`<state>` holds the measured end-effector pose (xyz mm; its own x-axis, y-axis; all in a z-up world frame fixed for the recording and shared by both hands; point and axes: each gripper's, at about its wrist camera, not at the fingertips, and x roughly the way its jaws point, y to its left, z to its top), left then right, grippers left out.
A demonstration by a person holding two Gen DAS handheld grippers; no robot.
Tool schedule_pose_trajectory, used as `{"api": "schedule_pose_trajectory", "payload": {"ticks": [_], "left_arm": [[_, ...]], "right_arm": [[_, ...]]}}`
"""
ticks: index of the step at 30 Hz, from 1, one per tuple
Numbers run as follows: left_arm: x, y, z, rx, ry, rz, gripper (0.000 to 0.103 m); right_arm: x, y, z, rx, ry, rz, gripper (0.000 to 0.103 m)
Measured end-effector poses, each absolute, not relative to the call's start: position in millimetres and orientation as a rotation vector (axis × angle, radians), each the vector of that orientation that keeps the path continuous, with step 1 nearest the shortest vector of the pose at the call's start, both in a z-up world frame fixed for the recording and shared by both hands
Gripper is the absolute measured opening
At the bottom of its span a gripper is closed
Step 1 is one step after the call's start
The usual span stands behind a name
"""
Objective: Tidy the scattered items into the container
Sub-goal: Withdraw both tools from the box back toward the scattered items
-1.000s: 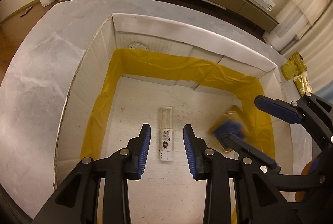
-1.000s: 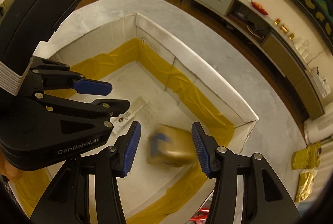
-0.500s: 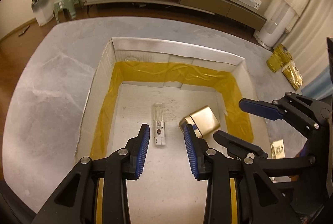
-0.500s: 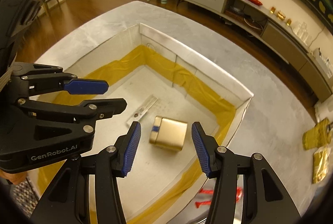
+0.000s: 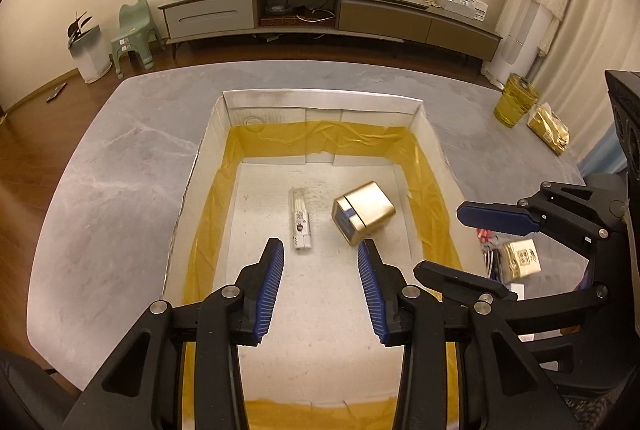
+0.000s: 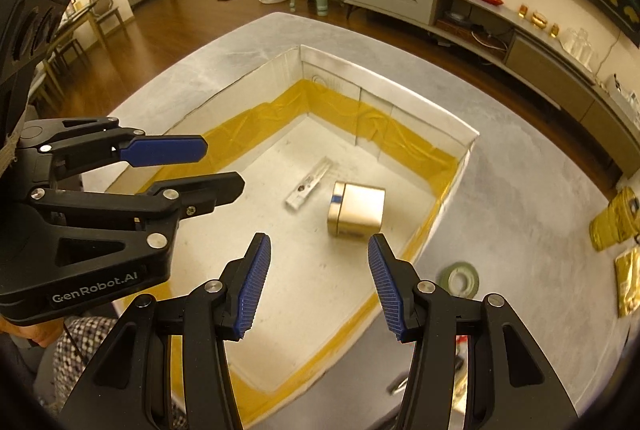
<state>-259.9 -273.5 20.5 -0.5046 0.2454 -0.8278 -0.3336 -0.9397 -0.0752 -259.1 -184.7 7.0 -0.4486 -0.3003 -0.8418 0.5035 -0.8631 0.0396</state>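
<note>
Gold tin (image 5: 363, 217) inside container (image 5: 320, 102), beside slim pack (image 5: 301, 219), both grippers empty

Warm dim indoor light, strong fisheye edge distortion

Two black hand-held grippers with ribbed blue finger pads, the left gripper (image 5: 321, 262) and right gripper (image 6: 316, 262), hover side by side, jaws spread wide and empty.
</note>
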Motion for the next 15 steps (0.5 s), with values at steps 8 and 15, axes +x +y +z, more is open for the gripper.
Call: {"api": "schedule_pose_trajectory", "payload": {"ticks": [8, 15], "left_arm": [[-229.4, -270.2, 32.3, -1.288, 0.167, 2.484, 0.041], [-198.2, -265.2, 41.2, -1.232, 0.211, 2.502, 0.041]], "right_arm": [[-230.6, -173.5, 17.1, 1.260, 0.241, -2.316, 0.054], [-201.7, -165.9, 27.2, 1.225, 0.176, -2.314, 0.054]]}}
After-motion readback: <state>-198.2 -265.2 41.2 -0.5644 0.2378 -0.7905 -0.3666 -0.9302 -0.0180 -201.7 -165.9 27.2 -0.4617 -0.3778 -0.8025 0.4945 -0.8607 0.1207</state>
